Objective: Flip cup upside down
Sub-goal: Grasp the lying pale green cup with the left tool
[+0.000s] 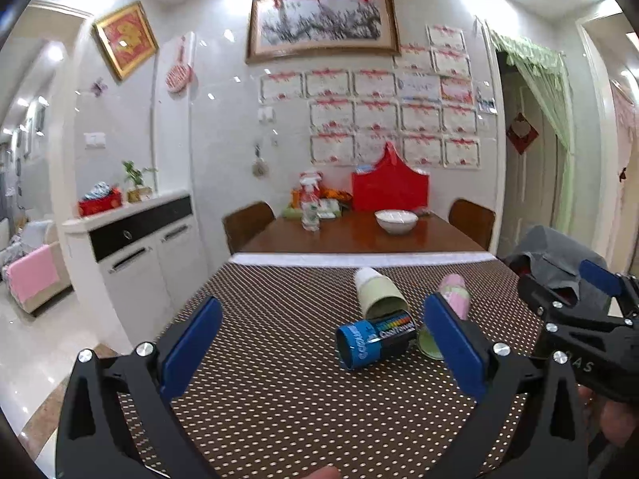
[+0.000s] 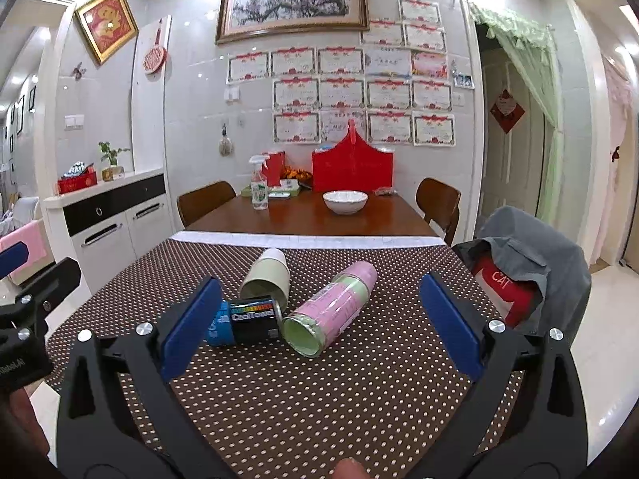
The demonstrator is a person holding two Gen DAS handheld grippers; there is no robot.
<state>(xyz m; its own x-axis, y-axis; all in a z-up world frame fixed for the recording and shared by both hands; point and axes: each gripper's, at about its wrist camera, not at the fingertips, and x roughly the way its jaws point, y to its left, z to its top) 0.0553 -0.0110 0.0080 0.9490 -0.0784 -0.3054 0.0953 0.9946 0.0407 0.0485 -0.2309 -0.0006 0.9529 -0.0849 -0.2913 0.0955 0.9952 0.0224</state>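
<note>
3 cups are lying on their sides, bunched together mid-table (image 2: 279, 419): 1 green cup (image 2: 266, 279), 1 pink cup (image 2: 333, 313), 1 blue-black CoolTowel cup (image 2: 247, 321). All are probably light, stiff and smooth, so likely rolling or slipping; gripping across the body near the rim seems safest. Left tongs (image 1: 319, 353) and right tongs (image 2: 317, 327) are both hovering wide open, holding nothing. 1 bowl (image 2: 345, 201) is sitting far back.

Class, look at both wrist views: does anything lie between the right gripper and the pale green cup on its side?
Yes. The blue and black CoolTowel can lies on its side directly in front of the pale green cup, touching its open mouth. The pink and green cup lies just to their right. The right gripper is open and holds nothing.
</note>
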